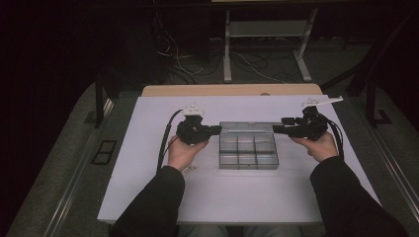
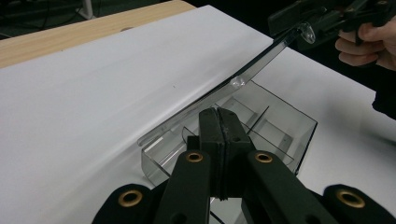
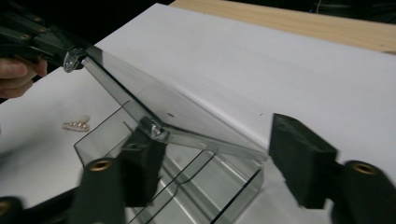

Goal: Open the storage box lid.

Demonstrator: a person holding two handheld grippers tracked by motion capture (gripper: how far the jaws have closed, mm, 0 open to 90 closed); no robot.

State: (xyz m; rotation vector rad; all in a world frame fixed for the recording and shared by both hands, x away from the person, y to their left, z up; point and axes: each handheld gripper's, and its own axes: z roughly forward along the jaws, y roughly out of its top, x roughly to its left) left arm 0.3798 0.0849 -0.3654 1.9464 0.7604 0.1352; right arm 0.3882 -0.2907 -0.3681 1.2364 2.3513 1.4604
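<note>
Your left tool (image 1: 216,130) sits at the left end of the clear smoky-grey plastic compartment box (image 1: 248,157), which lies at the middle of the white-covered bench (image 1: 148,197). In the left gripper view its two black jaws stand pressed together above the box's near wall; whether they pinch the wall between them you cannot tell from here.

The box's clear hinged lid (image 2: 261,63) stands raised at a slant, hinge along the far side. Its front edge carries two small latch tabs.

Your right tool (image 1: 277,129) is at the right end of the box. In the right gripper view its jaws stand apart, with the lid's corner and one latch tab (image 3: 156,128) between them. The left jaw lies against the tab; the right jaw is off the plastic, with a gap. No clamp on the lid.

The box is divided into small compartments by clear walls; contents cannot be made out.

A small pale scrap (image 3: 77,124) lies on the bench just left of the box, near your left hand (image 1: 184,150).
</note>
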